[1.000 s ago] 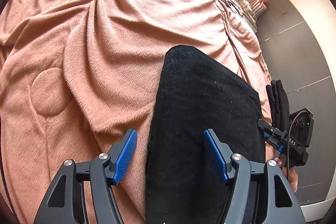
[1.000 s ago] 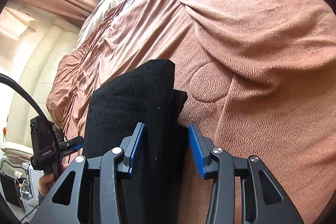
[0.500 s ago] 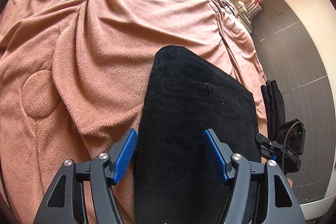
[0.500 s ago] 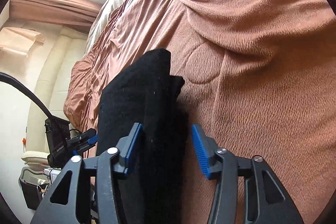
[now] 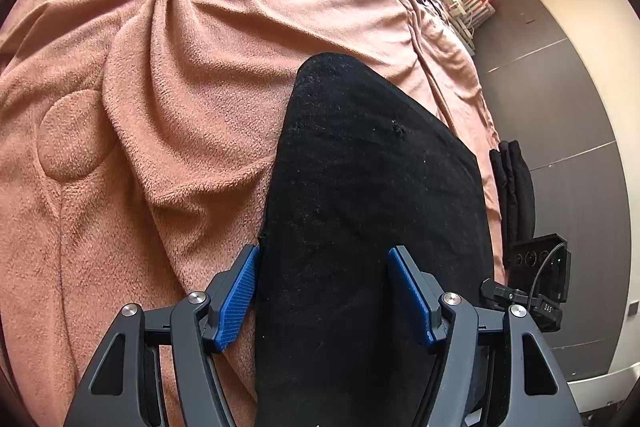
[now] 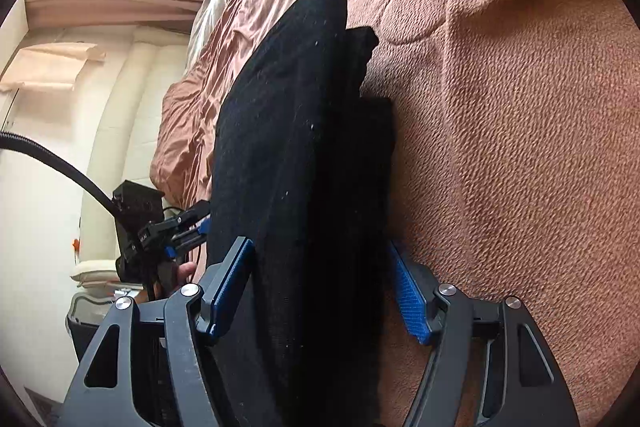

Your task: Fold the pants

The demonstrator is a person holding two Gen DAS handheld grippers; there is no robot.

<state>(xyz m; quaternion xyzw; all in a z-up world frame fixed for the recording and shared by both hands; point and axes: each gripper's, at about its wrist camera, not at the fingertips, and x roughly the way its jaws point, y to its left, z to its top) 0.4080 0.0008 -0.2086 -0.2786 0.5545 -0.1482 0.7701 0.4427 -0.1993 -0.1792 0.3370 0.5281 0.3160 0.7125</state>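
Note:
The black pants [image 5: 372, 195] lie folded into a thick stack on the pink blanket [image 5: 168, 75] of the bed. My left gripper [image 5: 326, 291] is open, its blue pads astride the stack's near left edge. In the right wrist view the pants [image 6: 296, 147] show as layered folds. My right gripper [image 6: 324, 291] is open with its jaws on either side of the stack's right edge. The right pad [image 6: 408, 303] rests against the blanket. The other gripper shows at the left [image 6: 160, 227].
The blanket is wrinkled, with a round embossed patch [image 5: 72, 135]. The bed edge drops to a dark floor [image 5: 568, 131] on the right. A cream padded wall [image 6: 120, 99] and a black cable [image 6: 52, 159] are at the left of the right wrist view.
Both grippers have slid forward so the pants' edges sit deeper between the jaws. The right gripper has tilted, and its jaws have opened wider.

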